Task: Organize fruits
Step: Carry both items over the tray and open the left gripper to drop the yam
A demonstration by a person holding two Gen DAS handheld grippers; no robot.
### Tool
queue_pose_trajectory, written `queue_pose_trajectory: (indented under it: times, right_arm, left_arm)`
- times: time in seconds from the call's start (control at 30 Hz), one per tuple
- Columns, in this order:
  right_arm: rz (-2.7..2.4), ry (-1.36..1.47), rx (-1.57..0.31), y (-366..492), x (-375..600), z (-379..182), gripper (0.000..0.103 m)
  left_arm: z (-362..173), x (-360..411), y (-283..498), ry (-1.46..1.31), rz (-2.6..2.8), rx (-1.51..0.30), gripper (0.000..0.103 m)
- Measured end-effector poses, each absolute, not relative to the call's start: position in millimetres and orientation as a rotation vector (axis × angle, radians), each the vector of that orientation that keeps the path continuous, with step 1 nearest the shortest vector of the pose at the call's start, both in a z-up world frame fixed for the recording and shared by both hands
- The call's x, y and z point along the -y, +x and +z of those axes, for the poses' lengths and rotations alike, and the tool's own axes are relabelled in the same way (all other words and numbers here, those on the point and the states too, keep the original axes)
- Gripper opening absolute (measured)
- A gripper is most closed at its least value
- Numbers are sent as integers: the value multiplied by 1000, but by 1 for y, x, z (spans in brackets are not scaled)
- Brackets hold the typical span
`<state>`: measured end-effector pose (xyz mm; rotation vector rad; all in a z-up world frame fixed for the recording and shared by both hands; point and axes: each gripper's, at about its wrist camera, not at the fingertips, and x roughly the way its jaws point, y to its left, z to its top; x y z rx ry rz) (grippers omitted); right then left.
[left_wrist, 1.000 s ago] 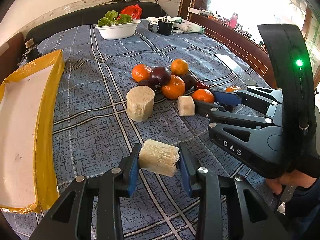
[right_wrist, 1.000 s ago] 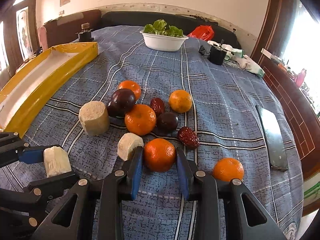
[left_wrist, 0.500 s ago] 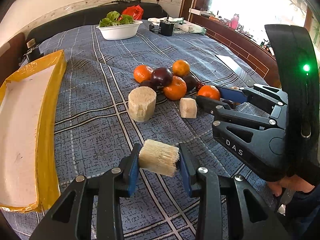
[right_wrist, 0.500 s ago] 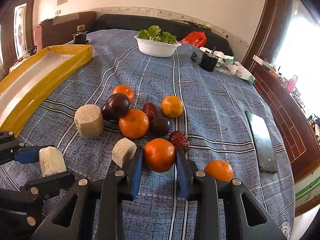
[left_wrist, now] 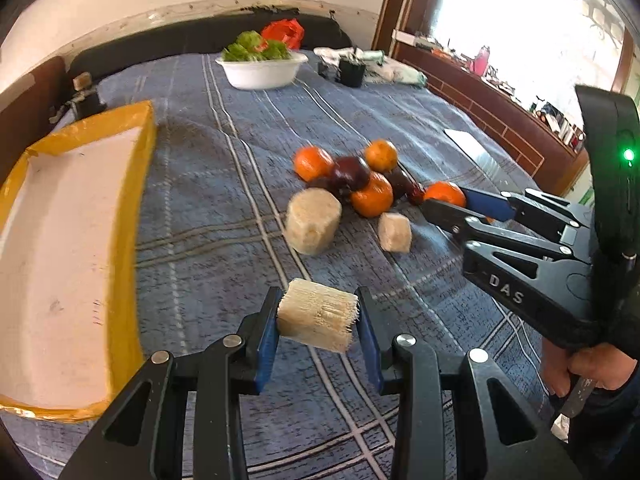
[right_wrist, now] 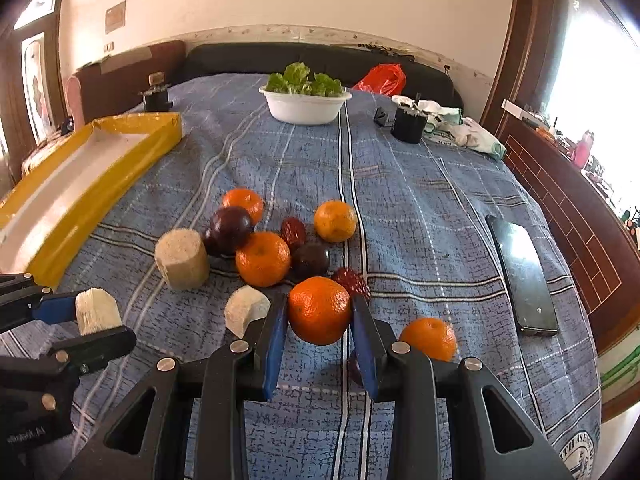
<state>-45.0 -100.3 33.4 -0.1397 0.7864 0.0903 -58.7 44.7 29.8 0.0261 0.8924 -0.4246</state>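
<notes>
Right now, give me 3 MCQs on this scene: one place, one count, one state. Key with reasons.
1. Where is the tray?
A. left of the fruit pile
B. right of the phone
C. behind the bowl

2. How many oranges lie loose on the cloth, none gripped?
A. two
B. four
C. six

3. What does the left gripper hold?
A. an orange
B. nothing
C. a pale cane piece

Key:
1 A, the tray sits along the left edge.
2 B, four lie loose; the fifth orange is in the right gripper.
3 C, its pads press on the cane piece.
</notes>
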Motion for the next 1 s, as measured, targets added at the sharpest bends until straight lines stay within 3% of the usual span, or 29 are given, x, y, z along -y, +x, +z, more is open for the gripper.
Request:
queue_pose_trajectory:
  times: [0.47,1.0]
  right_arm:
    - [351,-63,-757,-38,46,74,35]
    - [547,-126,-808,-19,-59,68,35]
  left_arm:
    - [62,-116,-52,28,-117,-739,35]
    - [52,-201,-43,32,216,-717,35]
